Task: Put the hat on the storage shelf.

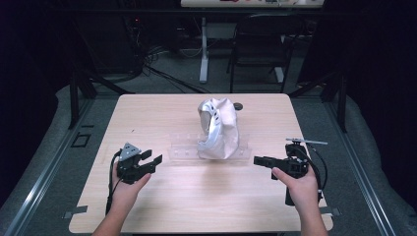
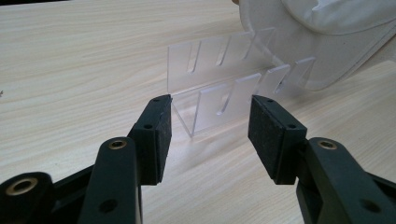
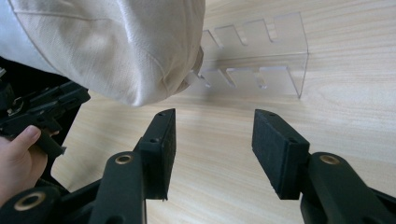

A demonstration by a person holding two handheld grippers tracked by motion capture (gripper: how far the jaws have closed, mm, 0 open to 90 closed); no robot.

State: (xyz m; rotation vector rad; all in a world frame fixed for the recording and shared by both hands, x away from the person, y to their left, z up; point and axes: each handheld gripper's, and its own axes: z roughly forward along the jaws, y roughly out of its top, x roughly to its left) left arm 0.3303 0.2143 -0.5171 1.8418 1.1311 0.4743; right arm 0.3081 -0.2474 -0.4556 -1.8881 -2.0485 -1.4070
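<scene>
Both open claws (image 1: 156, 160) (image 1: 260, 160) flanking cap (image 1: 218, 129) on rack (image 1: 179, 146).

Looked like a lab: dark curtained bay, cable tangle (image 1: 147, 61) and desk legs (image 1: 203, 49) beyond the wooden table (image 1: 162, 206).

One white cap (image 1: 219, 129), one clear slotted rack (image 1: 182, 147), two grippers, one wooden table (image 1: 196, 196).
</scene>
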